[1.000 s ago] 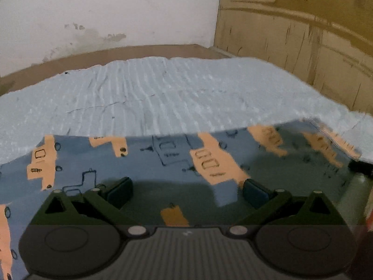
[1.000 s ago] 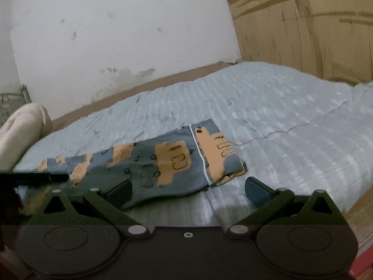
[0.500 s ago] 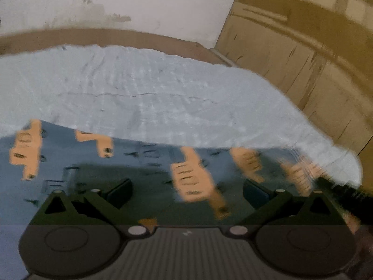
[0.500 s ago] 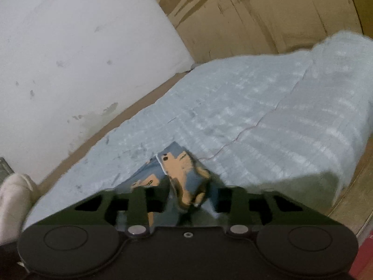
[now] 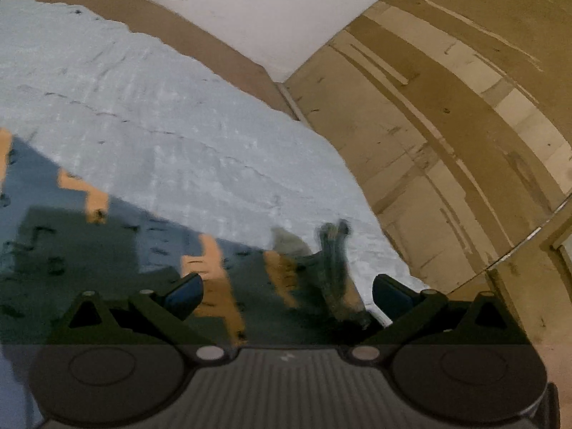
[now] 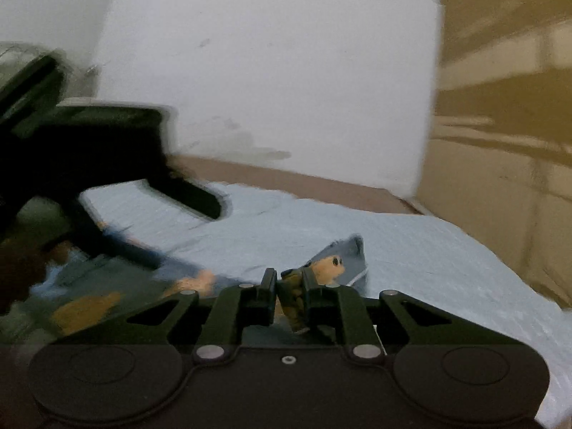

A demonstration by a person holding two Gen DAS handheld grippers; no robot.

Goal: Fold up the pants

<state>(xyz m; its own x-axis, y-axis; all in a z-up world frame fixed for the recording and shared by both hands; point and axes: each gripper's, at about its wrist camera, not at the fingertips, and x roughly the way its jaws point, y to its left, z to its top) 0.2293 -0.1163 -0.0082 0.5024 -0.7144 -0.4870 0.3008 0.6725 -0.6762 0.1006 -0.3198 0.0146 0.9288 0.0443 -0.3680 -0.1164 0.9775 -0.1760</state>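
Note:
Blue pants [image 5: 107, 250] with orange prints lie on a pale blue bedspread [image 5: 178, 125]. My left gripper [image 5: 286, 295] hovers open just above the cloth, with nothing pinched. The blurred shape past its fingertips is my right gripper [image 5: 332, 250], holding one end of the pants. In the right wrist view, my right gripper [image 6: 289, 282] has its jaws closing on a bunched end of the pants [image 6: 336, 264], and the cloth is pinched between its pads and lifted off the bedspread [image 6: 429, 268]. At the left of that view, the blurred black shape is my left gripper [image 6: 107, 150].
A wooden panel wall [image 5: 447, 125] runs along the bed's right side, and a white wall [image 6: 268, 71] stands behind it. A brown bed frame [image 5: 214, 50] borders the far edge. The bedspread drops off at the right edge [image 6: 518, 321].
My right gripper went from wide open to pinching the pants' end, then carried it up and across toward the left gripper. The left wrist view has rolled; its gripper stays open.

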